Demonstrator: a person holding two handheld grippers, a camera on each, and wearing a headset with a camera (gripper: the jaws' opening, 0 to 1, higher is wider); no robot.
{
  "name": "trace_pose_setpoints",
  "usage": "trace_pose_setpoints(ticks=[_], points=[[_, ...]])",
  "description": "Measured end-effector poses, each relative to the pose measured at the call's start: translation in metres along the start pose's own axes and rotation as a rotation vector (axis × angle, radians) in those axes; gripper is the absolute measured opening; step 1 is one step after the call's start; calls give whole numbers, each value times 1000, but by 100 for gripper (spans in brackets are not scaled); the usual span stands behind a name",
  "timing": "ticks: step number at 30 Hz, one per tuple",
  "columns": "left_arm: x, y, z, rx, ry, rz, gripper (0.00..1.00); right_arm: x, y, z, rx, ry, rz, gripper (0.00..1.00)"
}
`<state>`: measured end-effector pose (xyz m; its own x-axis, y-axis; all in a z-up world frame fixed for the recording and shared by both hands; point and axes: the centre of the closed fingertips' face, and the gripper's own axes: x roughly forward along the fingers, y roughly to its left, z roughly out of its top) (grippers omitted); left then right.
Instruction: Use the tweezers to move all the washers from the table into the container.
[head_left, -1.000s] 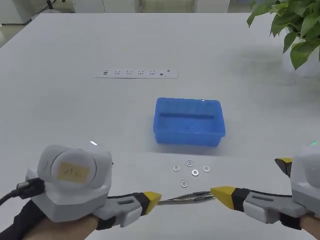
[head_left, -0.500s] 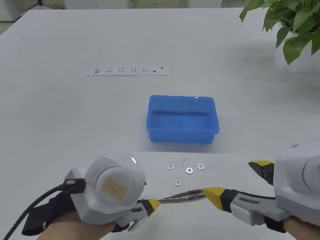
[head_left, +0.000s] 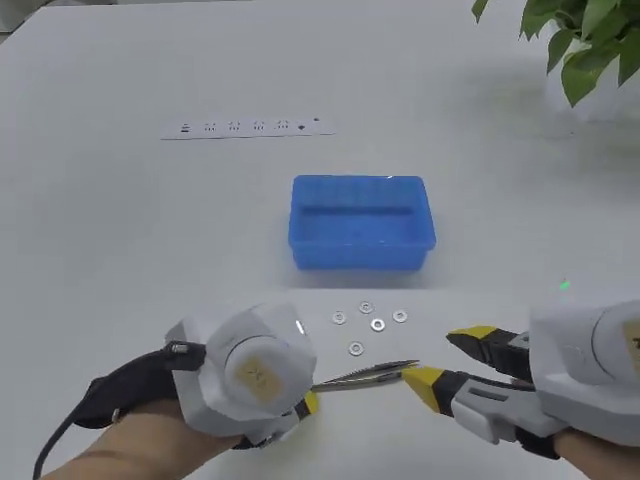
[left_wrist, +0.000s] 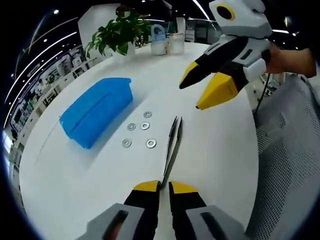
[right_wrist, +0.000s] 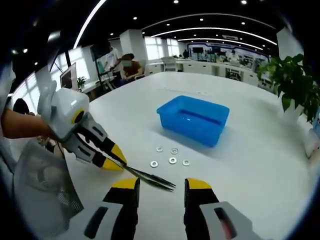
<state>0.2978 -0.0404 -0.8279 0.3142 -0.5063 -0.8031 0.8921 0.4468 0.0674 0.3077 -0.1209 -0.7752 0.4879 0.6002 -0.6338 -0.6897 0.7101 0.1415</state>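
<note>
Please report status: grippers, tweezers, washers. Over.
Left gripper shut on tweezers. Right gripper open, close to the tweezer tips. Five washers on table before blue container. Nothing between them.

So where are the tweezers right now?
In the head view the tweezers are low centre, clamped at one end in the left gripper, tips toward the open right gripper, just nearer the person than the five washers.

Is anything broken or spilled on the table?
Nothing looks broken or spilled. Five washers lie flat in a small bunch on the table, in front of the upright blue container. The left gripper holds the tweezers, and the right gripper is open near their tips.
</note>
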Motion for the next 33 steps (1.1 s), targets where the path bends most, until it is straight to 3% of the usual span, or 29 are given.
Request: trace_pose_setpoints(ticks=[9,13,17,22,26,33], points=[[0,-3,1,65,20,-18,0,11,21,6,-49,8,67,26],[-7,-7,5,66,20,-39,0,14,24,8,-96,13,88,21],[-25,-7,24,43,-13,-53,0,15,29,12,-207,13,112,18],[-43,-4,52,49,-83,-52,0,18,37,11,-270,27,142,18],[-49,-4,70,72,-116,-43,0,22,39,12,-326,24,125,21],[-54,-9,86,125,-144,-56,0,32,36,20,-392,15,116,19]])
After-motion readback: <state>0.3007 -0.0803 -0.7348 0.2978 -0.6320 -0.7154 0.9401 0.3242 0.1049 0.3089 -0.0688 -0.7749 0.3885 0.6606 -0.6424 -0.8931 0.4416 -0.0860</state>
